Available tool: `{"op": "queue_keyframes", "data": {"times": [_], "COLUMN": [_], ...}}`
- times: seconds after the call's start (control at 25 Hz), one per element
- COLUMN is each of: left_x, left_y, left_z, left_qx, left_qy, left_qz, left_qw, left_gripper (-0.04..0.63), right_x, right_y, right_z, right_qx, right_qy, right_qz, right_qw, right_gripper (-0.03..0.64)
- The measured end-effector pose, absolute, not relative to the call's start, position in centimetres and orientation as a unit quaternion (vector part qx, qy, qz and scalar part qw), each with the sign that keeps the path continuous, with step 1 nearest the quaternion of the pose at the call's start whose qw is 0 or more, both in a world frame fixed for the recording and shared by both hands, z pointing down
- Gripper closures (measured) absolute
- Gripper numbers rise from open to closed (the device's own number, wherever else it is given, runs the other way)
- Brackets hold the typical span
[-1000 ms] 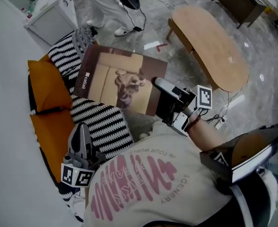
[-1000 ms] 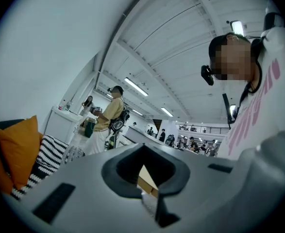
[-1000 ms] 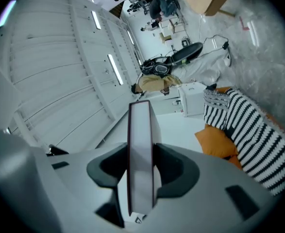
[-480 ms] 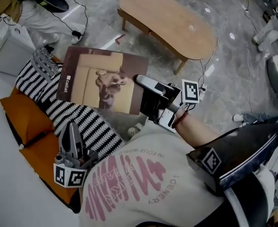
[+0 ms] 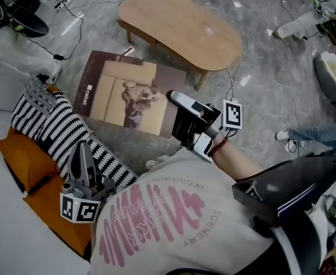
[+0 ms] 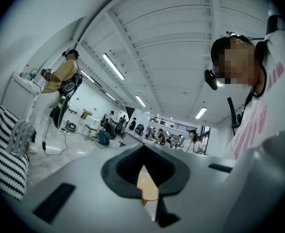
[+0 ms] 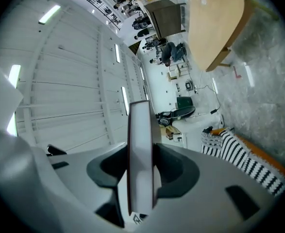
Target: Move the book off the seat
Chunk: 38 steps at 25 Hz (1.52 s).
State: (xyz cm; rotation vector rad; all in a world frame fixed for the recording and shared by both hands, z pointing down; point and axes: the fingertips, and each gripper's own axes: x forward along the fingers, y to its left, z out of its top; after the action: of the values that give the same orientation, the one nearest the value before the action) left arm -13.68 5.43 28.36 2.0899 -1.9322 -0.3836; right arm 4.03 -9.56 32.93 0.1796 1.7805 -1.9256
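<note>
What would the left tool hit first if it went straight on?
Probably nothing nearby: the left tool points across open floor, with the striped cushion off to its side. Depth unclear.

Oval wooden table (image 5: 182, 30) on a grey marbled floor (image 5: 271, 79), black-and-white striped blanket (image 5: 53, 130) well to the table's lower left, a person's white shoe (image 5: 282, 135) and jeans leg (image 5: 322, 135) to its lower right

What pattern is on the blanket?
The blanket has black and white stripes, best in the head view.
</note>
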Motion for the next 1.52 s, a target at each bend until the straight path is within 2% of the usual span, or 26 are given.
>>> {"op": "queue_keyframes", "data": {"times": [0.16, 0.36, 0.84, 1.08, 1.52], "left_x": [-12.5, -6.7, 1.3, 2.2, 2.0], "left_y": [2.8, -2.3, -10.4, -11.6, -15.3], "left_z": [29.1, 28.6, 29.3, 30.4, 33.1], "left_qx": [0.743, 0.763, 0.799, 0.801, 0.818], "left_qy": [-0.641, -0.618, -0.570, -0.565, -0.528], "left_qz": [-0.134, -0.124, -0.124, -0.127, -0.107], "left_qw": [0.134, 0.143, 0.148, 0.150, 0.202], "left_gripper": [0.588, 0.588, 0.588, 0.588, 0.588], "right_x": [5.9, 12.2, 21.1, 23.0, 25.0], "right_y": [-10.7, -14.4, -19.7, -20.9, -21.9], "right_z": [34.0, 33.5, 35.2, 36.1, 39.0], "right_qx": [0.044, 0.027, -0.015, -0.026, -0.088], "right_qy": [0.661, 0.655, 0.653, 0.655, 0.633], "right_qz": [-0.698, -0.696, -0.686, -0.678, -0.670], "right_qw": [0.272, 0.294, 0.322, 0.334, 0.376], "right_gripper": [0.445, 0.445, 0.445, 0.445, 0.445]}}
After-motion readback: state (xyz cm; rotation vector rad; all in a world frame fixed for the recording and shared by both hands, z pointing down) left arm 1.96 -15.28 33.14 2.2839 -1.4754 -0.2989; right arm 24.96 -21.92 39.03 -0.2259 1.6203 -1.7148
